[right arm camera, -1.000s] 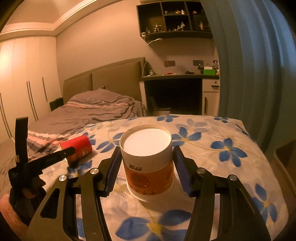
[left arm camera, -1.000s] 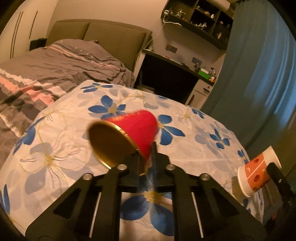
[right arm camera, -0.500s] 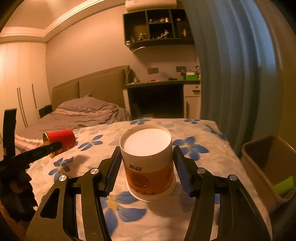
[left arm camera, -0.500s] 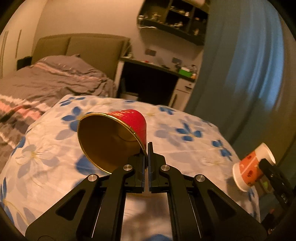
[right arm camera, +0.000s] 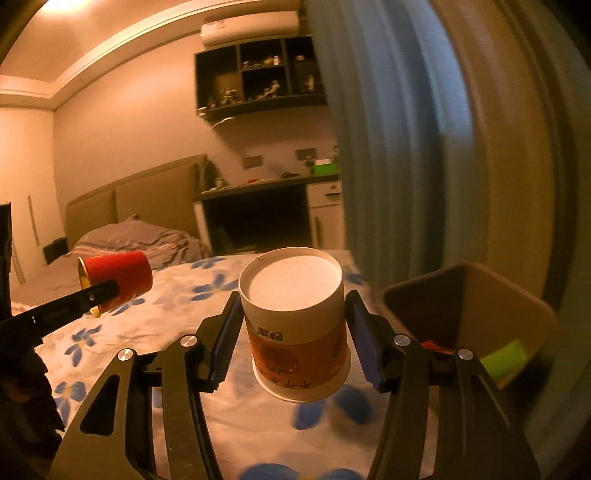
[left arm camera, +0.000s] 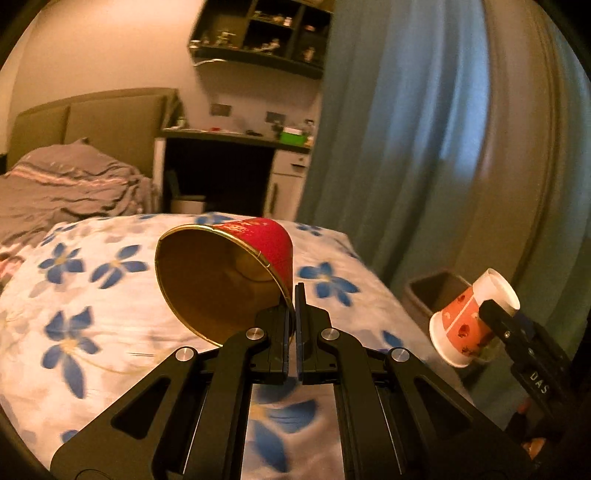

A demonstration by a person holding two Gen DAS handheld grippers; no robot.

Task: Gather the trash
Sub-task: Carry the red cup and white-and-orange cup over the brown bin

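My left gripper point(left arm camera: 293, 299) is shut on the rim of a red paper cup point(left arm camera: 236, 273) with a gold inside, held in the air above the flowered bed cover point(left arm camera: 92, 314). My right gripper point(right arm camera: 291, 325) is shut on an orange and white paper cup point(right arm camera: 295, 321), held upside down with its white bottom up. That cup also shows at the right of the left wrist view point(left arm camera: 469, 321). The red cup shows at the left of the right wrist view point(right arm camera: 118, 277). A brown trash bin point(right arm camera: 476, 314) stands to the right of the bed, close beside the right gripper.
The bin holds a green item point(right arm camera: 504, 356) and a red scrap point(right arm camera: 434, 345). Blue curtains point(left arm camera: 406, 147) hang behind the bin. A dark desk point(left arm camera: 229, 173) and wall shelves point(left arm camera: 266, 33) are at the back. A rumpled grey blanket point(left arm camera: 66, 192) lies at the left.
Both grippers have swung to the right with their cups, lifted higher off the bed. The trash bin has come into view and now sits close to the right gripper.
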